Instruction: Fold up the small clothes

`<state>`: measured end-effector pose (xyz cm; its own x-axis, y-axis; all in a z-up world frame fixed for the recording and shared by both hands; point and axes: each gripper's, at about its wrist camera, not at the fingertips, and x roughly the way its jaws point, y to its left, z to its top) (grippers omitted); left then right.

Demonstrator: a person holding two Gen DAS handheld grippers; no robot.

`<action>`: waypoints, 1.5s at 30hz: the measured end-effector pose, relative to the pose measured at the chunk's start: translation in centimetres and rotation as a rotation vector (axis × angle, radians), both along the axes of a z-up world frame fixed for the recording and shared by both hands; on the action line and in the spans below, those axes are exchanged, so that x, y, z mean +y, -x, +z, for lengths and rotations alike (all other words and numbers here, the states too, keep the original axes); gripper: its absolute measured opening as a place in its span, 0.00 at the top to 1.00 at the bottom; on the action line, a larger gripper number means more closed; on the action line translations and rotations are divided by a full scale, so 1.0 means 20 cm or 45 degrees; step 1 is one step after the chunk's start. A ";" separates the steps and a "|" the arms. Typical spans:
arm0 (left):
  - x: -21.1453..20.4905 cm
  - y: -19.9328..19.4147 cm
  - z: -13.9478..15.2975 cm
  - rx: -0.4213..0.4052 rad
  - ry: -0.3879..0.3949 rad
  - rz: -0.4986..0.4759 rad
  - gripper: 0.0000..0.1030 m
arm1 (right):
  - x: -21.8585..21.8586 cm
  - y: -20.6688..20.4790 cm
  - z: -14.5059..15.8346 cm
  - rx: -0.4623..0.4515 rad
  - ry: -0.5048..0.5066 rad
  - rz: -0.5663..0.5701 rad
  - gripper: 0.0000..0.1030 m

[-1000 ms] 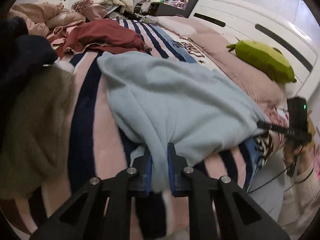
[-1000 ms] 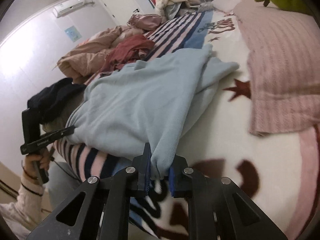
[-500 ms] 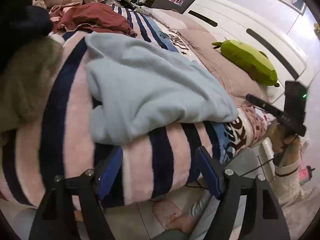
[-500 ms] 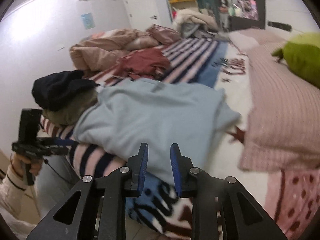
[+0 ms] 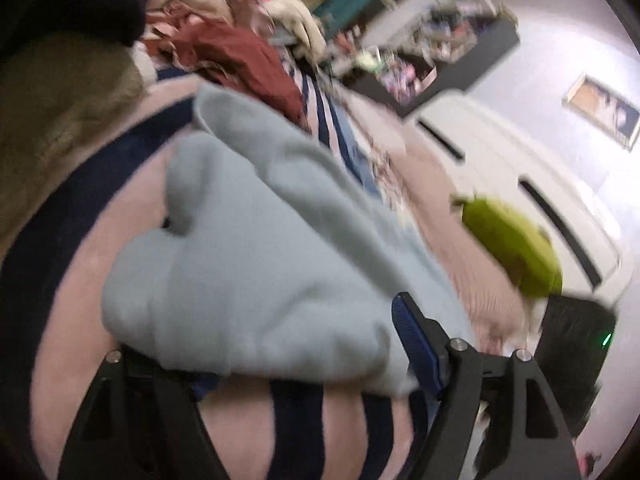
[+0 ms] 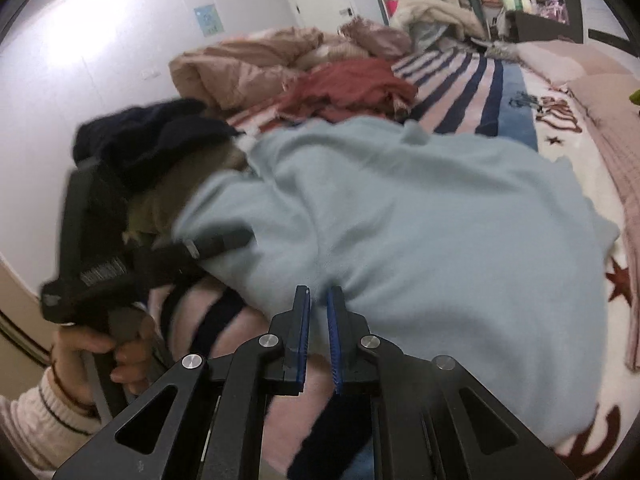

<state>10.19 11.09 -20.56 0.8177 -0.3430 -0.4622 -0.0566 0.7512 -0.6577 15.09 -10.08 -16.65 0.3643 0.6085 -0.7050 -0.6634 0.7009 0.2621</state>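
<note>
Behind everything runs a white wall (image 6: 120,40) and, nearer, your bed under a pink-and-navy striped blanket (image 6: 460,92), with a maroon garment (image 6: 352,84) and a heap of beige bedding (image 6: 248,64) farther back. Your light blue garment (image 6: 420,220) lies spread across the blanket near the bed's front edge, beside a dark navy item (image 6: 152,140) and an olive one (image 5: 60,120) stacked at its side. Your right gripper (image 6: 318,320) has just closed its jaws to a narrow slit, and they pinch the near hem of the light blue garment, which puckers into the gap. Your left gripper (image 5: 276,344) has its jaws spread wide; the blue fabric's bunched edge lies between them, draped over the left finger, while the blue-padded right finger (image 5: 416,340) stands clear of the cloth. From the right wrist view you can see your left hand (image 6: 100,352), in a cream knitted sleeve (image 6: 40,420), wrapped around that gripper's handle. A green plush toy (image 5: 512,248) rests on the pink cover near the white headboard (image 5: 540,184).
</note>
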 end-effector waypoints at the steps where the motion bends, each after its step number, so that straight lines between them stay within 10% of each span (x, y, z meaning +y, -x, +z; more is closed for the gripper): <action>1: 0.01 -0.02 -0.01 0.001 -0.002 0.018 0.42 | 0.01 -0.01 -0.03 0.022 0.007 -0.007 0.96; 5: -0.01 -0.11 -0.02 0.033 -0.004 -0.028 0.89 | 0.02 -0.02 -0.07 0.049 0.025 -0.004 0.96; 15: -0.40 -0.20 0.36 -0.206 -0.598 -0.291 0.92 | -0.39 -0.12 0.22 -0.072 -0.188 -0.131 0.93; 22: -0.76 -0.41 0.43 -0.231 -0.623 -0.618 0.92 | -0.90 -0.10 0.35 -0.130 -0.278 -0.362 0.93; 27: -1.07 -0.56 0.24 -0.037 -0.580 -0.974 0.69 | -1.07 -0.09 0.31 -0.085 -0.313 -0.443 0.93; 34: -1.00 -0.53 0.22 -0.043 -0.406 -0.963 0.67 | -1.07 -0.11 0.25 -0.028 -0.308 -0.428 0.93; 38: -0.90 -0.39 0.31 -0.083 -0.348 -1.005 0.38 | -1.01 -0.14 0.27 -0.038 -0.308 -0.387 0.65; 45: -0.62 -0.19 0.37 -0.082 -0.459 -0.777 0.38 | -0.69 -0.16 0.36 -0.062 -0.341 -0.184 0.31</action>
